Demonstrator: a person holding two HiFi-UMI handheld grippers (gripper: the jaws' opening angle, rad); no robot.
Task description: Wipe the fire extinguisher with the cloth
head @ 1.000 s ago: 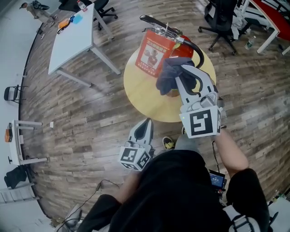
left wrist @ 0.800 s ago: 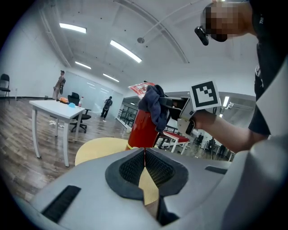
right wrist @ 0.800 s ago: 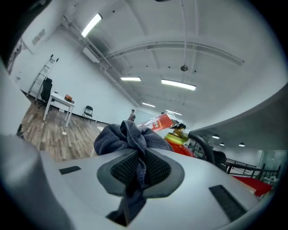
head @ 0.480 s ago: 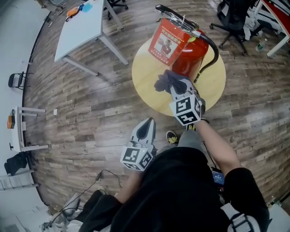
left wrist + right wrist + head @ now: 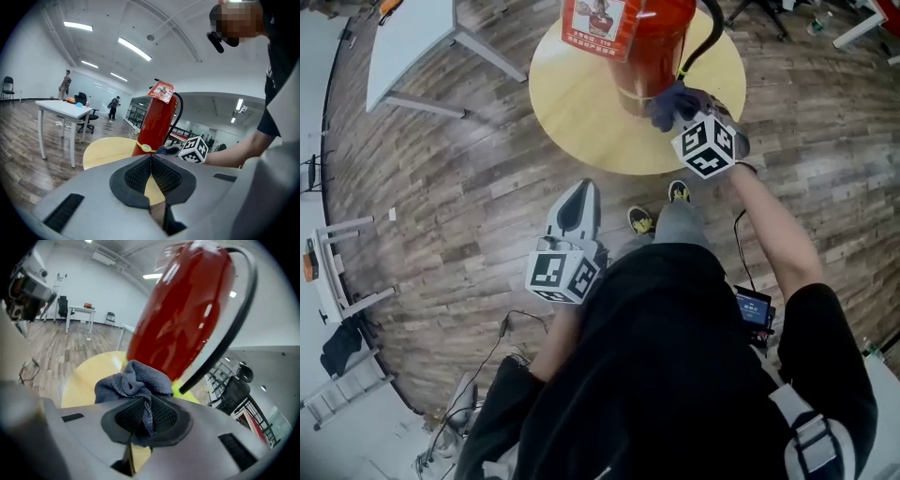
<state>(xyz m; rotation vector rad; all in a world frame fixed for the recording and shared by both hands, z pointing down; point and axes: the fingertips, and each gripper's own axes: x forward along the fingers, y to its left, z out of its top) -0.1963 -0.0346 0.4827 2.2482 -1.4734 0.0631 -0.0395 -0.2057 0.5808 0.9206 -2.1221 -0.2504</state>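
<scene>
A red fire extinguisher [image 5: 645, 37] with a black hose [image 5: 701, 37] stands upright on a round yellow table [image 5: 572, 103]. My right gripper [image 5: 686, 111] is shut on a grey-blue cloth [image 5: 673, 101] pressed low against the cylinder's near side. In the right gripper view the cloth [image 5: 133, 380] bunches out of the jaws right before the red body [image 5: 185, 315]. My left gripper [image 5: 574, 208] hangs shut and empty over the floor, short of the table. Its own view shows the extinguisher [image 5: 154, 124] with a red tag [image 5: 162, 90] ahead.
A white table [image 5: 403, 47] stands at the upper left. My shoes [image 5: 643, 220] are on the wooden floor just below the yellow table's edge. Chairs and folding racks [image 5: 337, 281] line the left wall. Cables [image 5: 502, 347] lie on the floor behind me.
The right gripper with the cloth has slid down the extinguisher's side toward its base, after being at its upper part. The head view has shifted. The left gripper stayed low and shut.
</scene>
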